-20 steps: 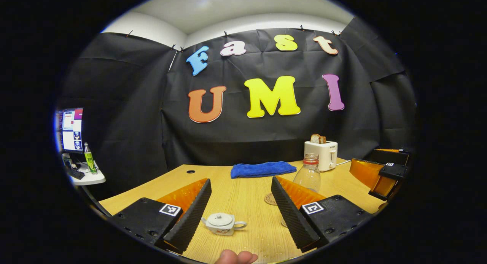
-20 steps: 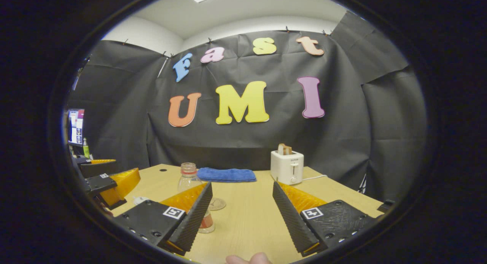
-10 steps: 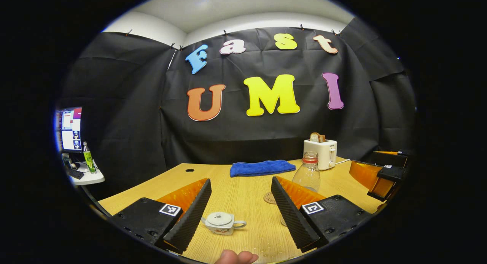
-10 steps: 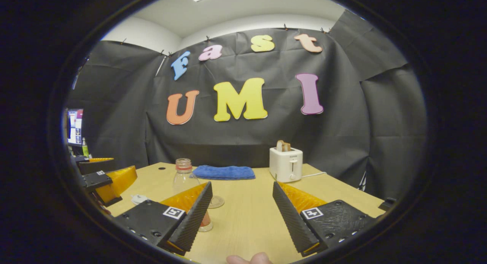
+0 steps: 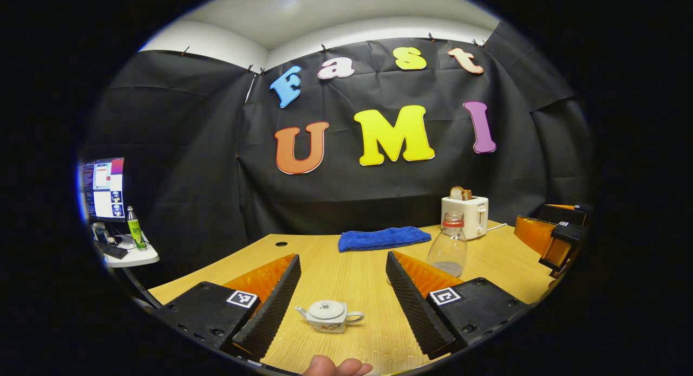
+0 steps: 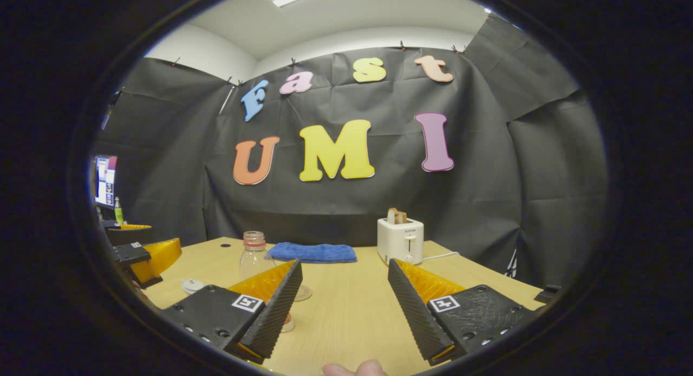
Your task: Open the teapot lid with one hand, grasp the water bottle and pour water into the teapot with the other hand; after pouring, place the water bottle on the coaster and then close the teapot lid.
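A small white teapot with its lid on stands on the wooden table, close below and between the fingers of my left gripper, which is open and empty. The same teapot appears far left in the right gripper view. A clear uncapped water bottle with a red neck ring stands to the right, behind the finger. My right gripper is open and empty, and the bottle is partly hidden behind its left finger. A round coaster lies just past the bottle.
A blue towel lies at the back of the table, and a white toaster with bread stands to its right. The other gripper hangs at the right table edge. A side shelf with a monitor and a green bottle is far left.
Both hand-held grippers have shifted slightly, so the teapot and bottle drift right in the left gripper view and the bottle drifts left in the right gripper view. Nothing was grasped.
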Action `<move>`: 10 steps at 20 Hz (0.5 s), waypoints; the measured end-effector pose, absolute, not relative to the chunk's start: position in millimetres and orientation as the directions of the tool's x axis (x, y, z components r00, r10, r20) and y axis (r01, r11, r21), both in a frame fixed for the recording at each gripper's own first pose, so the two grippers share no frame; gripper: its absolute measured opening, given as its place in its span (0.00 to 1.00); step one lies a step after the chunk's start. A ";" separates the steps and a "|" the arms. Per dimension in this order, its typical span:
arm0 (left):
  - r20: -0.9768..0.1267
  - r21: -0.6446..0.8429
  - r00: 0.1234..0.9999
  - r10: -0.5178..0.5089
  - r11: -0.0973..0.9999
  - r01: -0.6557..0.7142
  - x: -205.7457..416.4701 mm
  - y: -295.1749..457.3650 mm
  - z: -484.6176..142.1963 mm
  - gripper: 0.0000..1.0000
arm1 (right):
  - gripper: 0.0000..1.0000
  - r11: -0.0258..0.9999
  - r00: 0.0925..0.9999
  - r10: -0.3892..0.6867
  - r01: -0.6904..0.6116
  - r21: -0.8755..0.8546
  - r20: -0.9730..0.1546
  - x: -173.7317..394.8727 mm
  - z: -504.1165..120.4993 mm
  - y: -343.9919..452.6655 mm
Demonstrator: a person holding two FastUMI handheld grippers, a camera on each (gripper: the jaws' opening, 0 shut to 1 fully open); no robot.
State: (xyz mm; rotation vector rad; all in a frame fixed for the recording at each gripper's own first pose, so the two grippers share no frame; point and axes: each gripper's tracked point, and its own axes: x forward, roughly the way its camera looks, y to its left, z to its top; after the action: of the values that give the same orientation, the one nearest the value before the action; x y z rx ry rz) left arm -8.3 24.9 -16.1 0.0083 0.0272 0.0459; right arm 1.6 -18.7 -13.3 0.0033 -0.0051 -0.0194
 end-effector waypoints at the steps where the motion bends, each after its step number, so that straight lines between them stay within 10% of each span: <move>1: -0.036 0.000 0.998 0.046 0.999 -0.046 -9.2 28.0 -21.2 0.99 | 0.95 1.000 1.000 -0.015 0.015 0.004 -0.006 0.8 -17.8 -18.5; 10: -0.172 -0.020 0.985 0.033 0.999 -0.037 3.0 40.8 -80.8 0.99 | 0.95 0.998 0.998 -0.032 0.030 -0.051 -0.046 2.4 -36.0 -22.6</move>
State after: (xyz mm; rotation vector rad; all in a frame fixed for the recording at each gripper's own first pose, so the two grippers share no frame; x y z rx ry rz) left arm 3.0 40.8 -80.8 -0.0228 0.1724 0.0356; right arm 2.4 -22.6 -36.0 -0.0508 0.0472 -0.0310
